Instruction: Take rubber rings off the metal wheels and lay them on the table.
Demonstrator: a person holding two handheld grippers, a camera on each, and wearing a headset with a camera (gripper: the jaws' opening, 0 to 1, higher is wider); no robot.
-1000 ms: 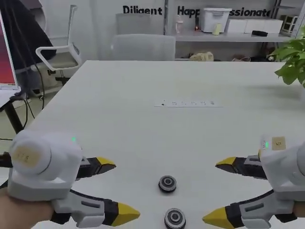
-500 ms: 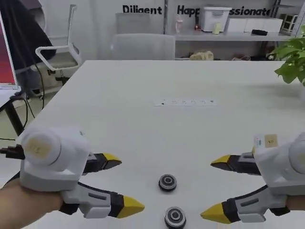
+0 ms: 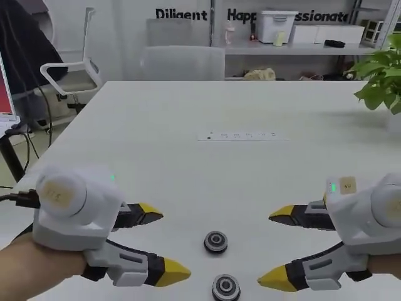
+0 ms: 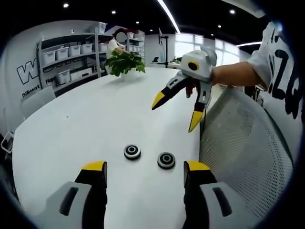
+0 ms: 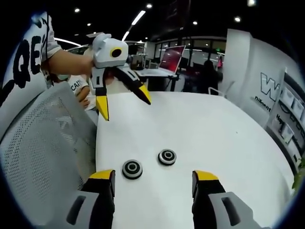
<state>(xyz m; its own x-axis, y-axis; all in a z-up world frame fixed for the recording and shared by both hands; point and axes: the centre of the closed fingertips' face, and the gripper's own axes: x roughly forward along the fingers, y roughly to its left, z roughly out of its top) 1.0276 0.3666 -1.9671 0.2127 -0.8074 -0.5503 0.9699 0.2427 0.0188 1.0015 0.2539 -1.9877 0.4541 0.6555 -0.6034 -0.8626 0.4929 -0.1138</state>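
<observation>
My left hand-held gripper (image 3: 170,244) and my right hand-held gripper (image 3: 268,248) are both wide open and hold nothing, above the surface (image 3: 188,157). Between them, by the near edge, lie the far wheel (image 3: 215,242) and the near wheel (image 3: 225,286), a little apart, each with its rubber ring (image 3: 207,242) on.

Two small round metal wheels are laid flat on the white tabletop (image 3: 238,175), with their centre holes turned upward. The farther wheel (image 3: 215,242) and the nearer wheel (image 3: 225,287) are set close together but apart, not touching, the nearer one being placed by the tabletop's front edge. On each, a silvery hub is encircled by a dark rubber ring (image 3: 207,242), which is still seated on its wheel. No loose ring is seen lying on the tabletop.
</observation>
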